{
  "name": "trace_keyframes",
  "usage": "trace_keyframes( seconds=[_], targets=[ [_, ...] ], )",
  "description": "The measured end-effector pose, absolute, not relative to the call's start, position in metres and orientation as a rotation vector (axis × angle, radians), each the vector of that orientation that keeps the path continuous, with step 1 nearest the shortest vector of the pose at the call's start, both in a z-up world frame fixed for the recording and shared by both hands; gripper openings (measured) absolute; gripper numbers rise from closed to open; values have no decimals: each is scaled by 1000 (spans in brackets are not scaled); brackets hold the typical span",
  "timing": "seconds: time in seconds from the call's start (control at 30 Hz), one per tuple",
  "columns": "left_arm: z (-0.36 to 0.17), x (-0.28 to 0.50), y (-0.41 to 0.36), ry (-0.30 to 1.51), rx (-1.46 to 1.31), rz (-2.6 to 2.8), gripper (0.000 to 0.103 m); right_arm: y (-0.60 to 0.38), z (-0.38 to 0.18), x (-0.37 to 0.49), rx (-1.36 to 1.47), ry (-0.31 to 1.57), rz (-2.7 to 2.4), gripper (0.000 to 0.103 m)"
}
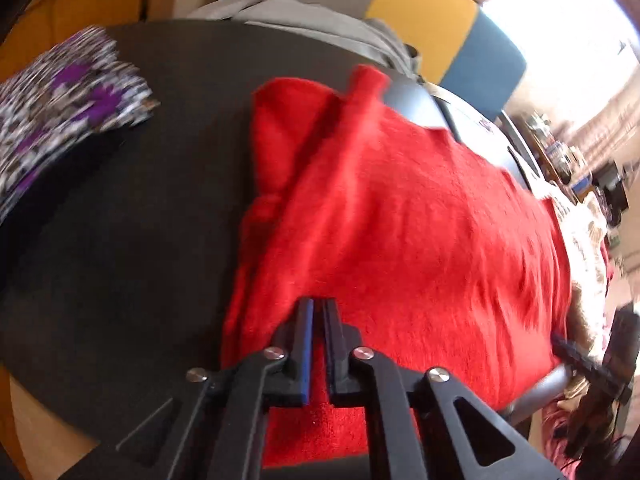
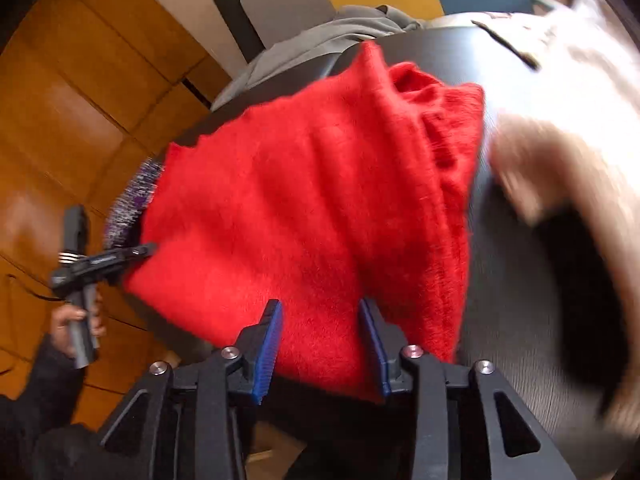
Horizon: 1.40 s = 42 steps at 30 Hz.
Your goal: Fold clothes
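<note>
From your left wrist, the fuzzy red knitted garment lies partly folded on the dark round tabletop, one flap doubled over along its far left edge. Your left gripper sits at the near hem with its jaws drawn almost together; red cloth shows in the slit, though whether it is pinched you cannot tell. A purple-and-white patterned cloth rests near the tabletop's left rim, well apart from the red one, with bare tabletop between them for a fold. Grey clothing lies at the far edge.

From your right wrist, the garment overhangs the near rim. Your right gripper has its jaws partly open, straddling the hem without pressing it. Right of the garment the tabletop is bare up to a blurred beige cloth. Judging by this, the fold is begun, not finished.
</note>
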<state>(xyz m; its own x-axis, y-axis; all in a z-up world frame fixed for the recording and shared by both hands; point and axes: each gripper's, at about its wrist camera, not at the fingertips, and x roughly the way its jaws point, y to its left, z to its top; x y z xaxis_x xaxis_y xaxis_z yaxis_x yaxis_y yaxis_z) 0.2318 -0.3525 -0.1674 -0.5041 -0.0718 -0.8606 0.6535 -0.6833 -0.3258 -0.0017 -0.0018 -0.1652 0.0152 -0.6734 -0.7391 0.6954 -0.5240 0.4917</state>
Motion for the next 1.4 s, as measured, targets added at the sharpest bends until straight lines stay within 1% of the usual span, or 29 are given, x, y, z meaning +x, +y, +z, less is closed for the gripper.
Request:
trace_keyframes(
  seconds=[0.07,0.13,0.2,0.23,0.27,0.3,0.37,0.47,0.6,0.73,0.77,0.83,0.9,0.93,0.97,1.0,1.03,1.13,1.17,1.23,1.3,1.33,1.4],
  targets=[
    [-164,239,-353,894,1242,-2194,2,9,-164,6,1273,-1,-1698,34],
    [-154,240,-346,839,1256,-2171,2,18,-158,14,1265,5,-1709,37],
    [-140,237,-337,776,1242,-2174,3,37,-145,23,1214,-10,-1738,47],
    [-132,235,-330,762,1228,-2199,4,47,-142,26,1201,-3,-1754,55],
    [-125,229,-322,768,1215,-2246,5,56,-139,28,1188,4,-1770,60],
    [-118,223,-314,778,1201,-2295,8,66,-136,31,1176,11,-1785,61],
    [-106,202,-291,781,1208,-2425,10,80,-143,30,1202,13,-1789,61],
    [-96,155,-249,723,1274,-2603,10,84,-147,16,1204,-22,-1776,62],
    [-90,108,-199,643,1353,-2788,10,62,-157,6,1163,-50,-1696,62],
    [-101,78,-170,561,1476,-2814,10,39,-170,-7,1179,-97,-1554,61],
    [-108,51,-175,545,1501,-2805,10,35,-172,-8,1184,-119,-1491,61],
    [-119,40,-173,530,1571,-2768,10,28,-178,-10,1229,-99,-1356,62],
    [-138,29,-182,578,1615,-2743,10,24,-181,-12,1271,-77,-1182,62],
    [-143,24,-184,630,1621,-2732,10,22,-182,-10,1283,-12,-1136,61],
    [-147,19,-185,684,1624,-2721,10,21,-182,-9,1294,53,-1091,58],
    [-150,16,-186,708,1623,-2716,9,20,-181,-10,1303,131,-1099,55],
    [-153,14,-187,727,1621,-2712,8,20,-179,-11,1310,205,-1106,54],
    [-154,14,-184,688,1603,-2724,8,28,-166,-25,1286,186,-1178,54],
    [-154,13,-183,673,1596,-2730,8,31,-162,-29,1269,164,-1204,57],
    [-154,17,-189,726,1596,-2724,8,27,-164,-36,1262,100,-1244,61],
    [-153,20,-195,785,1596,-2716,8,20,-169,-34,1261,58,-1265,61],
    [-153,20,-197,793,1600,-2713,8,14,-171,-31,1256,42,-1267,61],
    [-151,18,-194,740,1605,-2717,8,4,-172,-25,1237,7,-1274,61]
  ],
)
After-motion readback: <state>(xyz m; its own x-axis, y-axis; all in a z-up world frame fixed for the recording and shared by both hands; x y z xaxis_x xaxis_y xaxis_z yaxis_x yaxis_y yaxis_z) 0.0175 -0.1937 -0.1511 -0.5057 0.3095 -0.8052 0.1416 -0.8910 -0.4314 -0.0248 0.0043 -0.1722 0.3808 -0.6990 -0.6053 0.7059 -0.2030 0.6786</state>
